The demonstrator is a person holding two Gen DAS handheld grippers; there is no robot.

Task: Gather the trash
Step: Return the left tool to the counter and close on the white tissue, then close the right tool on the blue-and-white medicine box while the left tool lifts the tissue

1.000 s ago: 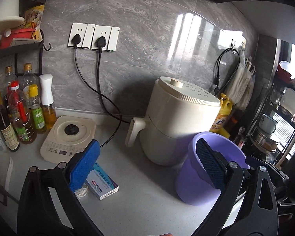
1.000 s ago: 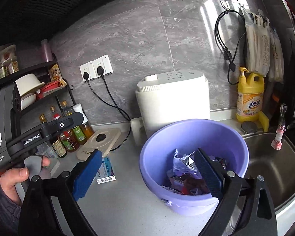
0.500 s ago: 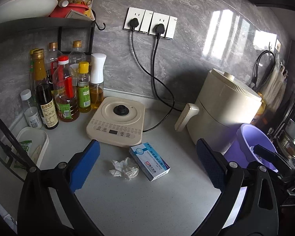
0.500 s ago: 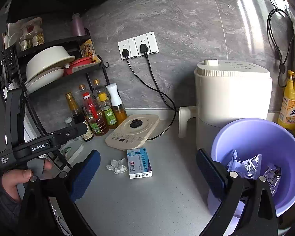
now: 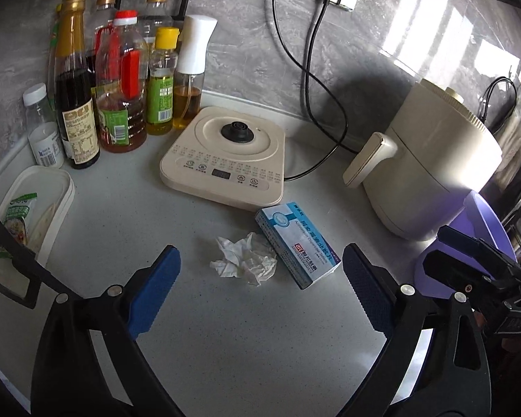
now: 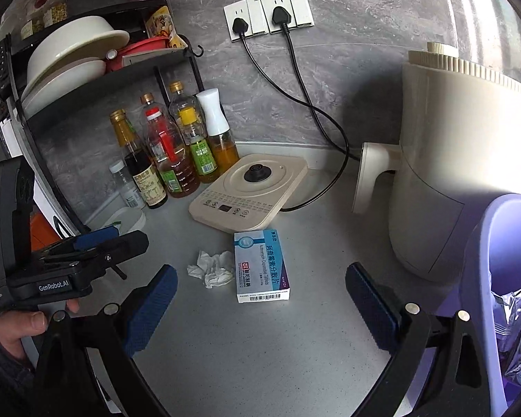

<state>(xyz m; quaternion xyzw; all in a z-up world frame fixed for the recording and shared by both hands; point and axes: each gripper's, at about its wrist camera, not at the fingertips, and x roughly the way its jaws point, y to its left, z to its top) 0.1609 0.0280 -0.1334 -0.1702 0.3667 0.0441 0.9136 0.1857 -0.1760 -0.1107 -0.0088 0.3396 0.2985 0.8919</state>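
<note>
A crumpled white tissue [image 5: 244,258] lies on the grey counter beside a blue and white medicine box [image 5: 297,244]. Both also show in the right wrist view: the tissue [image 6: 212,267] and the box [image 6: 261,266]. My left gripper [image 5: 260,293] is open and empty, just above and before the tissue. My right gripper [image 6: 260,307] is open and empty, in front of the box. A purple bin [image 6: 496,278] with foil wrappers inside stands at the right.
A beige kettle base [image 5: 225,158] sits behind the trash. Several sauce and oil bottles [image 5: 121,87] stand at the back left. A cream air fryer [image 5: 434,160] stands right. A white plastic tub [image 5: 34,208] is at the left. Two black cords run to wall sockets.
Both grippers have swung left and down, away from the purple bin, toward the tissue and box. Both stayed open and empty.
</note>
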